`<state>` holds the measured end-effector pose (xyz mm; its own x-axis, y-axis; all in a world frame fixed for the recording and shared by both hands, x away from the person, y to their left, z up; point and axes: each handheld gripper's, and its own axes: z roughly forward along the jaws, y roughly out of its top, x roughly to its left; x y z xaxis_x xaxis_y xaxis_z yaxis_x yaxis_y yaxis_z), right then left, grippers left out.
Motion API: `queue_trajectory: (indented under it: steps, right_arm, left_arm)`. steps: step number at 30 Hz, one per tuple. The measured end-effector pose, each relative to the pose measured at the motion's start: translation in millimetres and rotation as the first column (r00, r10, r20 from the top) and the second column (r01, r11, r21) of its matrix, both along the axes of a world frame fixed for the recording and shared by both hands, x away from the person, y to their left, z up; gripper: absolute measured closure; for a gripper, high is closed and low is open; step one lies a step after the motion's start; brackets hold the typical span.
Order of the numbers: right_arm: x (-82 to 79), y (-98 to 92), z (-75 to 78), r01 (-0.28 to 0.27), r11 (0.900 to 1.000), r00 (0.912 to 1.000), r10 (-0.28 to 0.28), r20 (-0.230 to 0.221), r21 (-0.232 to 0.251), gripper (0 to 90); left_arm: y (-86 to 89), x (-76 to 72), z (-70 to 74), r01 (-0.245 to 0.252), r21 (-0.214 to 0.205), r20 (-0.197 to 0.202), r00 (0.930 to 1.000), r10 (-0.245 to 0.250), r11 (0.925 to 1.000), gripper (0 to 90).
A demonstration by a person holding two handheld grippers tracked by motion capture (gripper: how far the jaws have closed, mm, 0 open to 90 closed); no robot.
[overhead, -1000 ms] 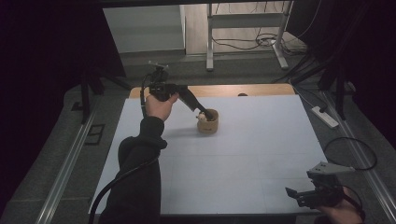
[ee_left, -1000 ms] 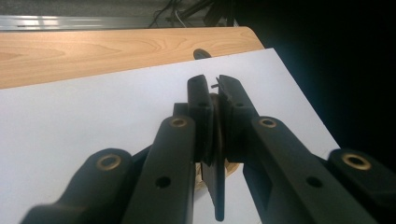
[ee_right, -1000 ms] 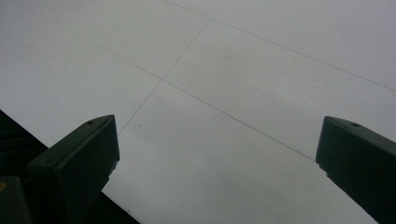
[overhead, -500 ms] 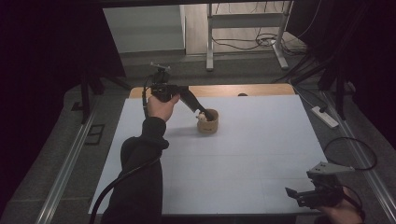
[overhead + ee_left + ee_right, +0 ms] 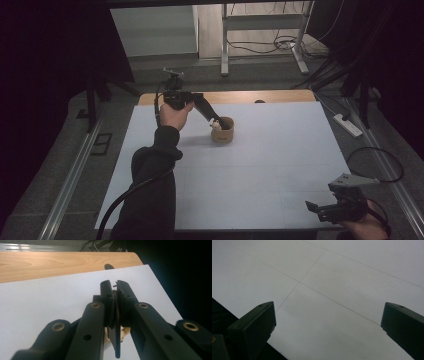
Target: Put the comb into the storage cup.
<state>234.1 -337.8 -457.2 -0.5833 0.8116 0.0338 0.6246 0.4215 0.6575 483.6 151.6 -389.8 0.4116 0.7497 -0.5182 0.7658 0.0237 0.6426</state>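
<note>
While the left gripper (image 5: 216, 121) reaches down over the wooden cup's (image 5: 223, 131) near rim, jaws clamped on that rim, the cup sits far-centre on the white worktop (image 5: 260, 165). Right gripper (image 5: 320, 210) idle at the near right corner, jaws wide apart.

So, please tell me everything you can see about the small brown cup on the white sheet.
The cup is small, round and light brown, perhaps wood or cork, with an open top. It stands upright on the white sheet, toward the far side, a little left of the middle. The left gripper reaches its rim from the left with the jaws shut on the wall, as the left gripper view shows. Something pale sits at the rim beside the jaws; what it is cannot be told.
</note>
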Motion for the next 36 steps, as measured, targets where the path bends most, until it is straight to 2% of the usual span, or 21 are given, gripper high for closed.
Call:
queue_trajectory:
  steps: [8,18,25,36]
  right_arm:
    - [0.2,0.1,-0.1,-0.001,1.0,1.0,0.001,-0.003,0.0,0.0]
    - [0.4,0.2,-0.2,-0.003,1.0,1.0,0.003,-0.005,0.0,0.0]
    - [0.5,0.2,-0.3,-0.003,1.0,1.0,0.003,-0.006,0.0,0.0]
    - [0.6,0.3,-0.4,-0.005,1.0,1.0,0.005,-0.008,0.0,0.1]
  left_arm:
    - [-0.1,2.1,-1.6,-0.004,-0.009,-0.001,1.0,0.004,1.0,83.8]
    - [4.0,5.2,-7.7,-0.018,-0.041,-0.005,0.9998,0.018,0.999,83.6]
    - [3.3,6.3,-9.4,-0.021,-0.035,0.011,0.9997,0.021,0.9992,82.9]
    - [2.8,6.2,-14.3,-0.04,0.003,0.039,0.9985,0.039,0.9992,78.4]
